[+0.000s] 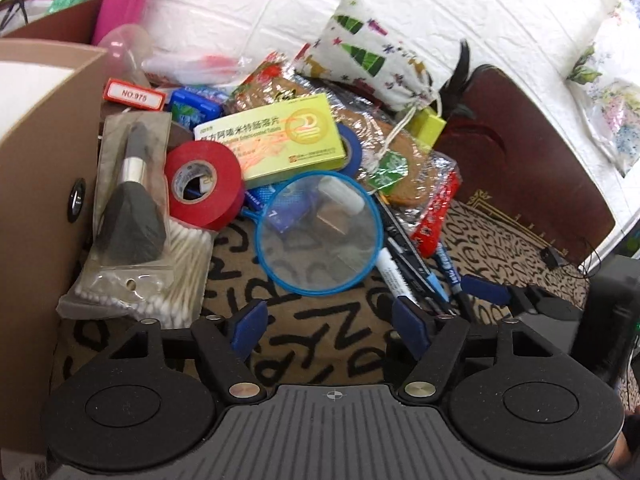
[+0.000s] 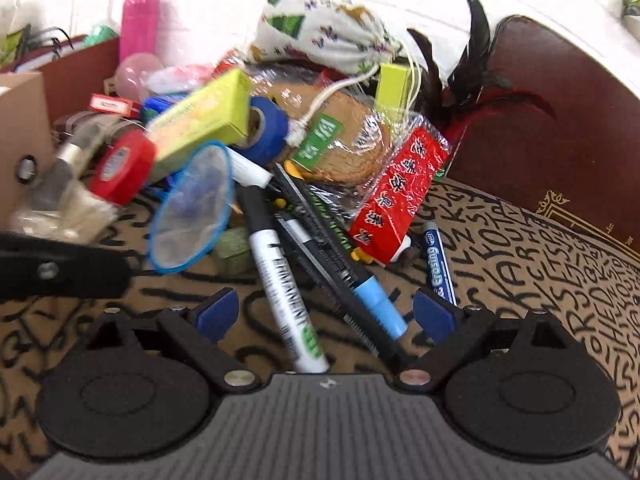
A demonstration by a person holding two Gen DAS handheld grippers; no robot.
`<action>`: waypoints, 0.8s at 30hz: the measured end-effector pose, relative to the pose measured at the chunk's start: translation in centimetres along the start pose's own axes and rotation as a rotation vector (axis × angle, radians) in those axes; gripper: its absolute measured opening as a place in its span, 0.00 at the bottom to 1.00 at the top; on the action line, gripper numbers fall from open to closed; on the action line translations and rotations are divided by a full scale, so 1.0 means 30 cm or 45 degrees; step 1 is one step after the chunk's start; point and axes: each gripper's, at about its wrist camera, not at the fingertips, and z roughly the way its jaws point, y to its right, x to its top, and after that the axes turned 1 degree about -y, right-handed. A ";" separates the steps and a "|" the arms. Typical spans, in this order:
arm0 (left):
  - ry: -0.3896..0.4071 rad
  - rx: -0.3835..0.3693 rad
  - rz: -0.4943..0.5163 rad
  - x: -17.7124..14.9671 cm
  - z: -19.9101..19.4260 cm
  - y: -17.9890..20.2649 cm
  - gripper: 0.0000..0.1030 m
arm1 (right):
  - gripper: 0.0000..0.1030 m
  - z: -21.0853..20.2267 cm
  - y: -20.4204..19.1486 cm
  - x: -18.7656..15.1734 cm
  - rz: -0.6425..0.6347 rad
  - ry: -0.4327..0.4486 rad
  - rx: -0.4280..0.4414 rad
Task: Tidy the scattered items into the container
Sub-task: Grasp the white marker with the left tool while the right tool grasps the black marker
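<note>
Careful: your right gripper (image 2: 326, 314), jaws spread and empty, straddles the white permanent marker (image 2: 286, 280) and the crossed blue-capped black pen (image 2: 348, 280); closing likely pinches both. Left gripper (image 1: 330, 320) spread, empty.

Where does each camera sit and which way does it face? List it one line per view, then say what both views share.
Left wrist: sits on the left tool, angled down over its open blue pads at the blue net, red tape and brown box; right tool's pad shows.
Right wrist: sits on the right tool, angled down at the white marker between its open pads; left tool's black part shows.
Shared: net, tape, yellow-green carton, patterned pouch, lettered cloth.
</note>
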 end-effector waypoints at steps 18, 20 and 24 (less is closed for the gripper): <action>-0.050 0.002 0.063 -0.089 -0.094 -0.010 0.77 | 0.68 -0.198 -0.207 -0.086 -0.080 -0.115 0.494; -0.064 0.003 0.072 -0.094 -0.096 -0.008 0.73 | 0.68 -0.221 -0.209 -0.096 -0.078 -0.115 0.466; -0.078 0.013 0.046 -0.092 -0.083 -0.013 0.61 | 0.68 -0.255 -0.178 -0.112 -0.013 -0.110 0.395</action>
